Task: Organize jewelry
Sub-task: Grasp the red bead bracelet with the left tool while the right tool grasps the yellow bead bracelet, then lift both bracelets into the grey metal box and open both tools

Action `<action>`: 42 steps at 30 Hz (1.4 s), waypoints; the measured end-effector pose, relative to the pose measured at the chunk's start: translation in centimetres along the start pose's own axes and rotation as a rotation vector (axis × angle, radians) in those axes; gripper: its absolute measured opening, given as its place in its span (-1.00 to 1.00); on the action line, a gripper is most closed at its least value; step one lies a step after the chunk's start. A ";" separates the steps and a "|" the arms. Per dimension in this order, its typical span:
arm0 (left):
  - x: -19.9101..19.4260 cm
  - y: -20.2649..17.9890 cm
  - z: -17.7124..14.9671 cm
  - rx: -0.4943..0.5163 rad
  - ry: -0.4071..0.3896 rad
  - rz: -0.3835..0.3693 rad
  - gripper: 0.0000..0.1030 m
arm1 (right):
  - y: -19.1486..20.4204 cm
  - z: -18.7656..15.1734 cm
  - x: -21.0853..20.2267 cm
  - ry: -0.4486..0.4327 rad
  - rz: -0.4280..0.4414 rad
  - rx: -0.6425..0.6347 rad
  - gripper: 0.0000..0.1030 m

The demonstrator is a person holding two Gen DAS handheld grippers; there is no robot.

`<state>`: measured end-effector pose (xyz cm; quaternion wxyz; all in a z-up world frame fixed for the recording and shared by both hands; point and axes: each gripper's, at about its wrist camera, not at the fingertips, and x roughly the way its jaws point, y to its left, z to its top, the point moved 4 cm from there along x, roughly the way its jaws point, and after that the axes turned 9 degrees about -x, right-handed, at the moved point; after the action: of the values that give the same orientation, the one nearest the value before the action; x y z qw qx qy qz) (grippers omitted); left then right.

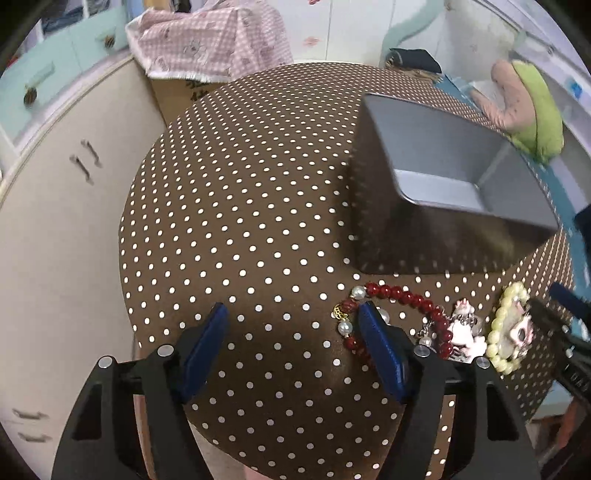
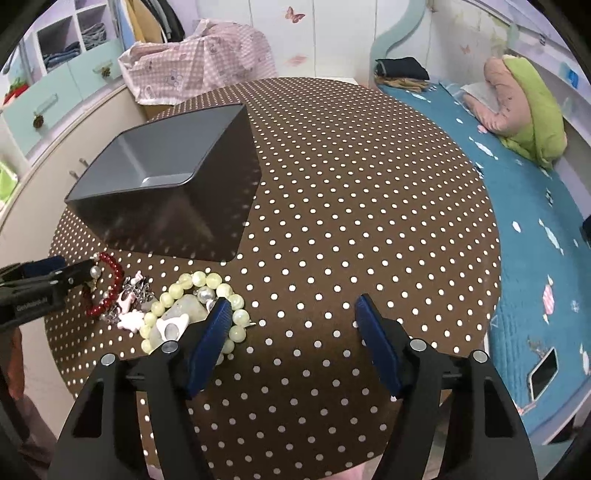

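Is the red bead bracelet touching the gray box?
Apart. The right wrist view shows dotted tablecloth between the red bead bracelet and the gray box.

A home bedroom: a bed (image 2: 524, 236) with teal quilt, folded clothes (image 2: 402, 68), wardrobe cupboards (image 1: 55, 206), butterfly wall stickers (image 2: 294, 14)

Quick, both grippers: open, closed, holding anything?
Left gripper: open, empty, by the red bracelet.
Right gripper: open, empty, by the green bracelet.
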<state>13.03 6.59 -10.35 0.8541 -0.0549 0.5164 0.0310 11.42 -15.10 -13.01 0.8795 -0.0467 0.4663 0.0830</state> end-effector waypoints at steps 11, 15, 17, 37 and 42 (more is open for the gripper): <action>-1.1 -2.3 -2.1 0.160 -0.001 -0.069 -0.82 | 3.3 0.6 -0.1 -0.003 0.045 -0.143 -0.62; -1.0 -2.2 -1.6 0.147 0.010 -0.098 -0.87 | 3.9 0.5 -0.2 0.000 0.067 -0.149 -0.81; -1.2 -1.8 -1.6 0.125 0.024 -0.132 -0.87 | 3.8 0.5 -0.4 0.000 0.081 -0.134 -0.81; -9.5 -2.9 0.6 0.168 -0.144 -0.367 -0.87 | 3.8 3.5 -8.2 -0.198 0.090 -0.168 -0.81; -11.6 -3.2 1.4 0.180 -0.198 -0.386 -0.88 | 3.5 4.7 -10.4 -0.259 0.072 -0.183 -0.81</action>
<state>9.19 3.63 0.77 0.8921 -0.0730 0.4105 -0.1741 8.87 -12.02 -1.81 0.9207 -0.0987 0.3409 0.1620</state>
